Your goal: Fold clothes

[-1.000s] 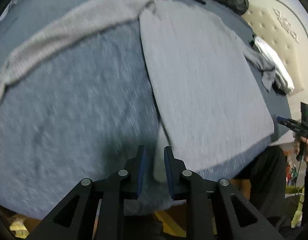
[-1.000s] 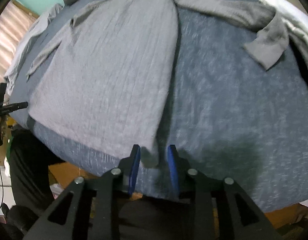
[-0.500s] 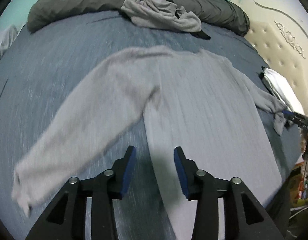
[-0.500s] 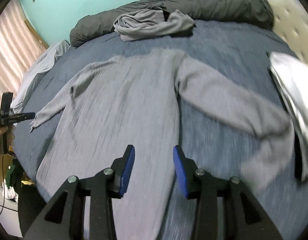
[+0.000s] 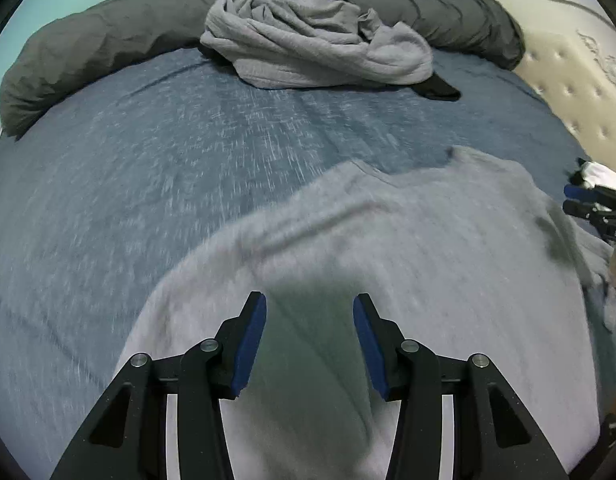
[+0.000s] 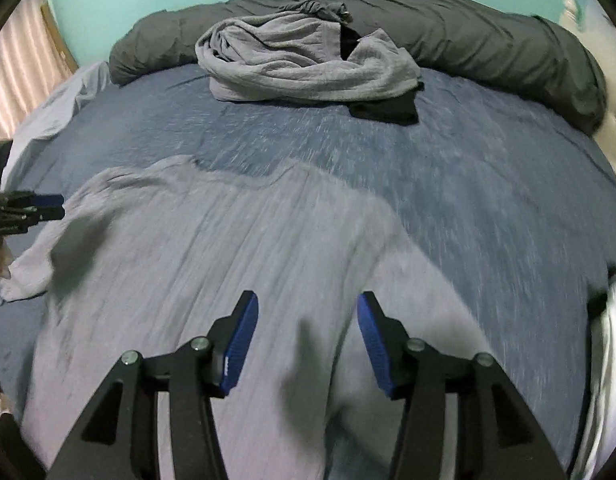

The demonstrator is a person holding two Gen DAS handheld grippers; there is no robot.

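Almost no readable text

The right gripper [image 5: 596, 210], seen at the edge of the left wrist view, carries small white lettering on its black body, too small and cut off to read; nothing else bears text.

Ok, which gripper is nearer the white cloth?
Right. The right gripper hovers open over the sweater's right side, with the white cloth just off to its right. The left gripper is over the sweater's opposite side, farther from the cloth.
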